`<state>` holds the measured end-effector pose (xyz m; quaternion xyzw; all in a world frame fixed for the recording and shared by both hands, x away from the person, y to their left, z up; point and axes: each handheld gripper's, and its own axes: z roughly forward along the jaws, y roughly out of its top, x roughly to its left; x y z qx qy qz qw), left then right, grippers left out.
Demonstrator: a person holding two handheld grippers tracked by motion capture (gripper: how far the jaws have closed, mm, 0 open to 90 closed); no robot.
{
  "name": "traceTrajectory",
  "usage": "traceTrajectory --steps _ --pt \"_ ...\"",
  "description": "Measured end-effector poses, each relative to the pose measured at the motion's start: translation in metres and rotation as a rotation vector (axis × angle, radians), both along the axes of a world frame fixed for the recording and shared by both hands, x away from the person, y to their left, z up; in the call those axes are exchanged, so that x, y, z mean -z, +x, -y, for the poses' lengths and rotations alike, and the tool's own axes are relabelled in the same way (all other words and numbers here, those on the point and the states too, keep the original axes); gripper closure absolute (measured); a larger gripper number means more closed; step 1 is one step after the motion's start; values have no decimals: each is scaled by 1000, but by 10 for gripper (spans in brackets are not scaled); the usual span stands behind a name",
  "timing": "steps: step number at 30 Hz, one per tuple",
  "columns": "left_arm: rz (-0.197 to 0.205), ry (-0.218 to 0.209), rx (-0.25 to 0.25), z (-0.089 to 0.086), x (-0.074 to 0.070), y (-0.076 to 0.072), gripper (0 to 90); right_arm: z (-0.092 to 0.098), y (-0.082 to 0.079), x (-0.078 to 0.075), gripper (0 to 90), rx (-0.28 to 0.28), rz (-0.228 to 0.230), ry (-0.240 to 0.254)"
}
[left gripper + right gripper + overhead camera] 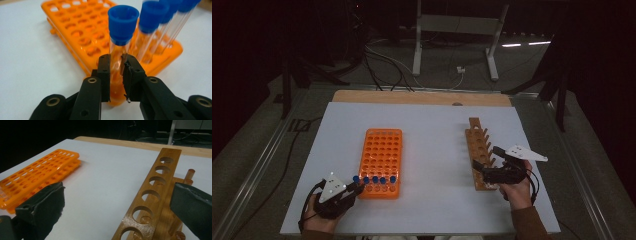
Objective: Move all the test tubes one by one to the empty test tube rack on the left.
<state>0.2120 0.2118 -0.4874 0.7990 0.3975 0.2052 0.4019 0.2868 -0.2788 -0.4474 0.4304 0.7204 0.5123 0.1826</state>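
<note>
At the lower left of the high view, the left gripper (358, 186) has its fingers closed on the end blue-capped tube (121, 37) standing in the orange rack (382, 150), likely to lift it toward the wooden rack (477, 150), where the right gripper (486, 172) waits with fingers spread wide.

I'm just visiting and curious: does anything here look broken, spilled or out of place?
Nothing spilled or toppled. The one oddity: the left gripper has a frayed, peeling pad where it clamps the blue-capped tube.
</note>
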Motion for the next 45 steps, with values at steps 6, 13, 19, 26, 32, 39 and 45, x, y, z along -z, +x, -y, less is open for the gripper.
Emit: traceTrajectory --steps 6,13,19,26,32,39,45 --pt "8 10 0 3 0 -1 785 -1 0 2 0 -4 -3 -3" --pt "6 5 -1 2 0 -1 784 -2 -2 4 0 -11 -4 -15" --pt "9 -51 1 -3 -2 -2 705 -1 -4 5 0 -10 1 -19" --pt "44 -119 25 -10 -10 -5 520 4 -7 5 0 -3 2 -10" --pt "116 -175 27 -12 -22 -9 361 10 -12 4 0 10 7 5" --pt "172 -220 -23 -14 -34 -5 181 16 -18 8 0 15 15 14" --pt "193 -232 -90 -18 -39 0 81 19 -22 12 0 19 24 13"
